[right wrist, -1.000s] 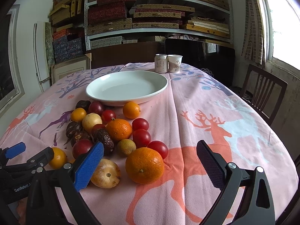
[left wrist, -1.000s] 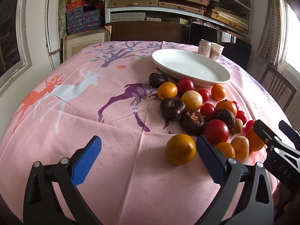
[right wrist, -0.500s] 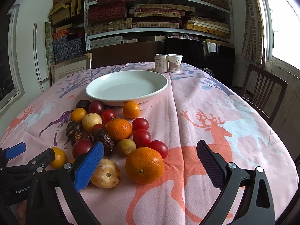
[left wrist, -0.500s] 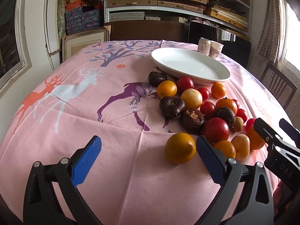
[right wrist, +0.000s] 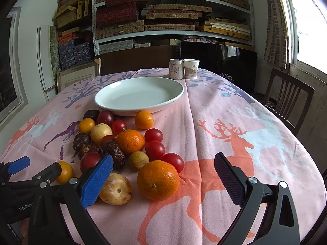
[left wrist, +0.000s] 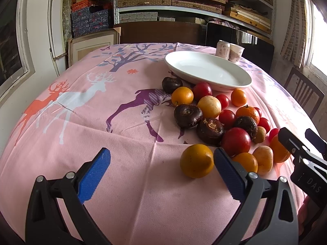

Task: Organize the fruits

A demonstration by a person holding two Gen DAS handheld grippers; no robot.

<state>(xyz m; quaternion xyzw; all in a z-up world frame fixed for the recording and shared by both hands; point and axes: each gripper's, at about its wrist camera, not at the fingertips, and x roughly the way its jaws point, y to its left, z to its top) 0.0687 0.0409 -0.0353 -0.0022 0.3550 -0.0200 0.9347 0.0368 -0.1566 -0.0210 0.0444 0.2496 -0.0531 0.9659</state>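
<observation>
We log the fruits (right wrist: 130, 143) as a loose pile on the table (right wrist: 235, 122), lying just in front of the plate (right wrist: 139, 92), which we take as landmark. The plate holds nothing. Nearest its front rim sit a small orange (right wrist: 144, 119), a dark red fruit (right wrist: 105, 118) and a dark brown one (right wrist: 91, 115). Further from the plate we note cherry tomatoes (right wrist: 153, 135), a mandarin (right wrist: 130, 141) and wrinkled dark fruits (right wrist: 113, 154). Furthest from the plate lie a big mandarin (right wrist: 158, 180), a pale yellow fruit (right wrist: 115, 188) and, apart to the left, an orange (left wrist: 196, 160).

The left gripper (left wrist: 161, 175) hovers low over the near table edge, fingers spread wide and holding nothing; the orange lies just beside its right finger (left wrist: 227, 173). The right gripper (right wrist: 163, 181) is likewise wide apart and empty, with the big mandarin between its fingers but touching neither.

Behind the plate stand a can (right wrist: 176, 68) and a paper cup (right wrist: 191, 68), side by side.
</observation>
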